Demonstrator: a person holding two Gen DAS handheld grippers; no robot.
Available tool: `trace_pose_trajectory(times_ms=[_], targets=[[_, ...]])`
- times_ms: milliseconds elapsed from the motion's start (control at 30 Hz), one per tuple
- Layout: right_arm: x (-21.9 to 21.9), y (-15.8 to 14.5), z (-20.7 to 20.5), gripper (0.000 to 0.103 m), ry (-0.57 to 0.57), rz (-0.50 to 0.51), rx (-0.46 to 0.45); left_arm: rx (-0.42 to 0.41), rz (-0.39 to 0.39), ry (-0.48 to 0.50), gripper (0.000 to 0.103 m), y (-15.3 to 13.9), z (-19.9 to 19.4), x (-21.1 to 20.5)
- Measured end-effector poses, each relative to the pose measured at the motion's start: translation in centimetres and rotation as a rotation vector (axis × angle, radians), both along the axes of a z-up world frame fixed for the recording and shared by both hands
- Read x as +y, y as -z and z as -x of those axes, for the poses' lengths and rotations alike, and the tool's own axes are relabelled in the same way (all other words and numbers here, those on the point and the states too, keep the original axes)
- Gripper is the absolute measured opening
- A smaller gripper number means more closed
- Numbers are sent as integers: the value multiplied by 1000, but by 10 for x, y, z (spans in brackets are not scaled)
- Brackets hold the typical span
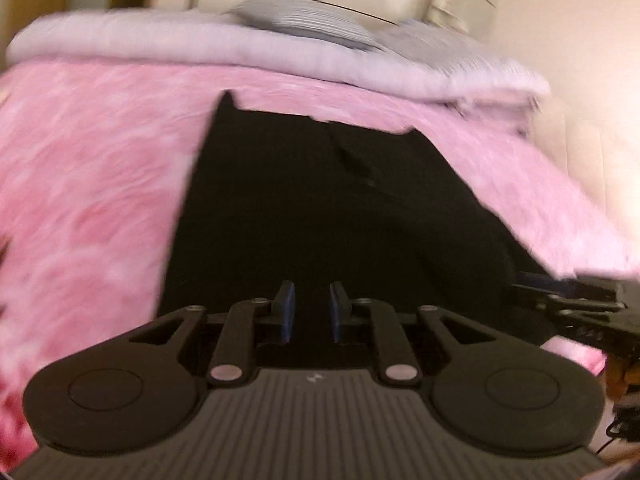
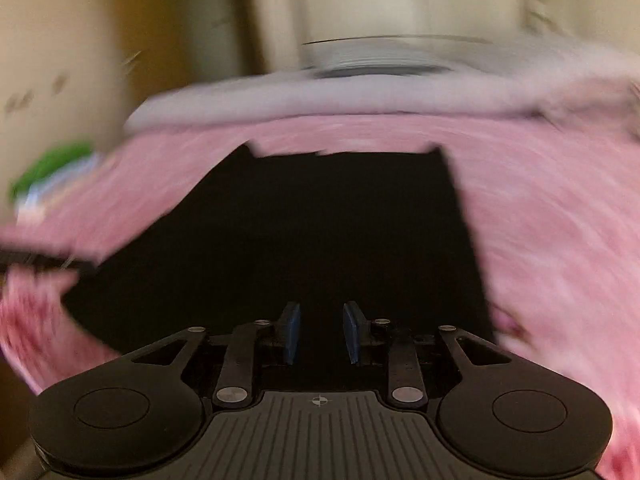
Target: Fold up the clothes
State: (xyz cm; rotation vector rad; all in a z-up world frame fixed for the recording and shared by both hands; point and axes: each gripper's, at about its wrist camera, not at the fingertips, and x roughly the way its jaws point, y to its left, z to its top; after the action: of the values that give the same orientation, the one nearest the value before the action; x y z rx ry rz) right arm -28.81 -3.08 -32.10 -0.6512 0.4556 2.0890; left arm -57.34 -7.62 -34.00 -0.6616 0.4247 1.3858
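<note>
- A black garment (image 1: 304, 208) lies spread flat on a pink fleecy blanket (image 1: 88, 184) that covers a bed; both views are blurred, so its exact kind is unclear.
- In the left wrist view, the garment's far edge shows a small raised point at each corner, and a crease runs down from near the middle of that edge.
- The left gripper (image 1: 312, 312) hovers over the near end of the black garment; its blue-padded jaws stand a narrow gap apart with nothing between them.
- The right gripper (image 2: 320, 332) is also above the garment's near end, its jaws parted a little wider and likewise holding nothing.
- The right gripper's fingers enter the left wrist view at the right edge (image 1: 576, 300), just over the garment's right border.
- Beyond the pink blanket lies a pale lilac blanket (image 1: 160, 40), folded across the head of the bed, with a grey striped pillow (image 1: 304, 16) behind it.
- A green and white object (image 2: 52, 172) rests at the blanket's left edge in the right wrist view, too blurred to identify.
</note>
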Motion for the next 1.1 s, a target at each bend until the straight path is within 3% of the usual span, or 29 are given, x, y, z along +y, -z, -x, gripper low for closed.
trace_pose_trajectory(times_ms=[133, 267, 367, 500, 600, 667, 733, 900, 967, 1100], targets=[[10, 36, 9, 26, -28, -74, -159, 156, 19, -38, 12, 25, 0, 11], [27, 41, -46, 25, 118, -51, -103, 95, 14, -80, 3, 34, 35, 0], [31, 35, -61, 25, 169, -14, -94, 82, 24, -101, 2, 26, 43, 2], [27, 17, -44, 26, 169, -28, -52, 28, -16, -63, 6, 17, 31, 9], [37, 22, -24, 26, 131, -23, -66, 122, 10, -68, 10, 29, 18, 23], [42, 33, -23, 26, 146, -26, -104, 122, -1, -107, 6, 33, 25, 24], [46, 40, -32, 27, 190, -15, -115, 83, 20, -150, 3, 30, 36, 20], [33, 18, -62, 25, 288, 75, -7, 54, 61, -171, 3, 18, 39, -2], [15, 6, -52, 26, 287, 54, -14, 66, 76, -163, 4, 17, 30, -12], [-5, 14, -35, 26, 274, 89, -80, 90, 105, -149, 10, 16, 15, -30]])
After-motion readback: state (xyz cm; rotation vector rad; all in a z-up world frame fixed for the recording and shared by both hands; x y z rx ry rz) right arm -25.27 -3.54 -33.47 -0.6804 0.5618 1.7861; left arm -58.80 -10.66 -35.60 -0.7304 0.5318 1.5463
